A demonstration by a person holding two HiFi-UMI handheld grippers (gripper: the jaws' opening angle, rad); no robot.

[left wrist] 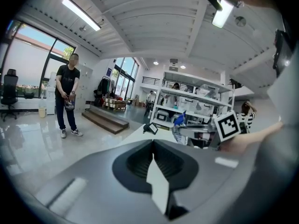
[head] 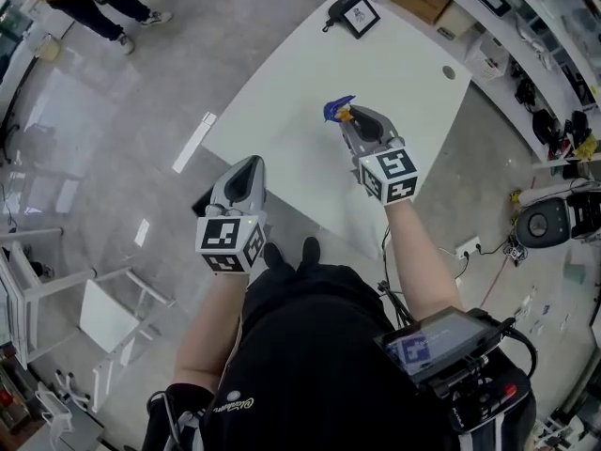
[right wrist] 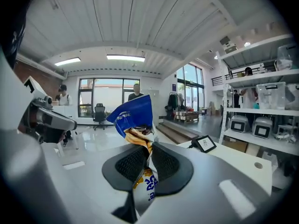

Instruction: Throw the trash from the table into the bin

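The right tongs (head: 349,116) are clamped on a blue and yellow snack wrapper (head: 336,109). They hold it in the air above the white table (head: 404,73), near the middle of the head view. In the right gripper view the pads pinch the wrapper's crumpled waist, and the blue end fans out above them toward 12 o'clock. The left tongs (head: 252,161) sit at 7 o'clock from the right pair, past the table's near edge and over the floor. Their jaws are together with nothing between them.

The grip is on thin, slippery foil at a narrow fold. A quick swing toward the bin could probably let the wrapper slide out and fall on the table or the floor. Letting go early or off to one side would likely do the same, since so light a thing drifts.

No bin shows plainly. A dark shape (head: 201,201) lies at 9 o'clock from the left tongs, under the table's corner. It may be the bin, but I cannot tell, nor what it holds. At the table's 12 o'clock end lies a small framed screen (head: 358,15).
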